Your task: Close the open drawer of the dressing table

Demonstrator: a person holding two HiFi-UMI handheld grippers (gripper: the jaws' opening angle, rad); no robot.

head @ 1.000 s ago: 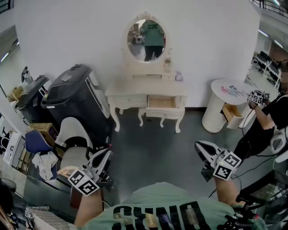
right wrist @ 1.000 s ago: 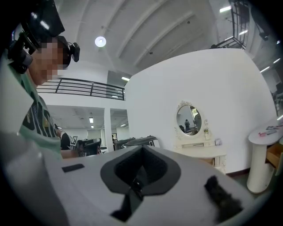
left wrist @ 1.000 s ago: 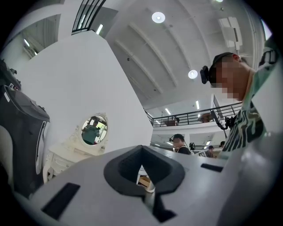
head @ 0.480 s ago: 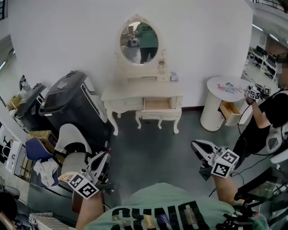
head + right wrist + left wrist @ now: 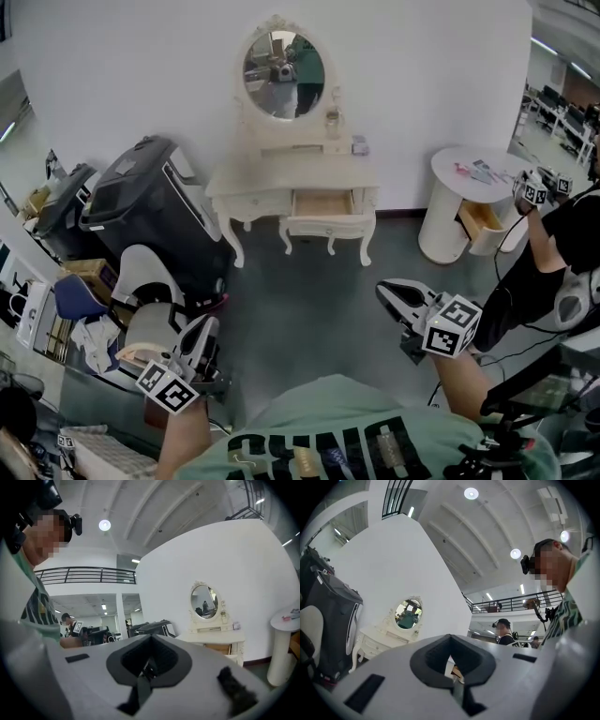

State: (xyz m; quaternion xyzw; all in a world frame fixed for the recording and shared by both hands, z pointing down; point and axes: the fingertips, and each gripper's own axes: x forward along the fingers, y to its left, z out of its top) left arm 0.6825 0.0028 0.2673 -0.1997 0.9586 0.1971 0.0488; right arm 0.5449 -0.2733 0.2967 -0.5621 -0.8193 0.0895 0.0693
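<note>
The left gripper's (image 5: 208, 326) fingers are pressed together with nothing between them. The right gripper's (image 5: 386, 291) fingers are closed and empty as well. Each gripper view looks down a smooth grey shell with a dark diamond-shaped recess, and the fingers meet in a seam below it, on the left gripper (image 5: 451, 665) and on the right gripper (image 5: 147, 667). Only the head view shows both grippers at once, each with one marker cube, held low above the grey floor and well apart from the dresser (image 5: 281, 178).

The dresser is cream, with carved edges, four curved legs and one oval mirror (image 5: 284, 64). Its one open drawer (image 5: 323, 211) juts from the right half under the worktop. From above, the head view shows the drawer's pale wood inside. The right gripper view catches only its wooden side (image 5: 218, 648). In the left gripper view the dresser (image 5: 377, 639) is small and seen from its left, and the drawer cannot be made out.

Two dark cases (image 5: 150, 202) stand left of the dresser. To its right is a round white table (image 5: 445, 225) with its own open drawer. The gripper views alone show the ribbed ceiling and a railed balcony.
</note>
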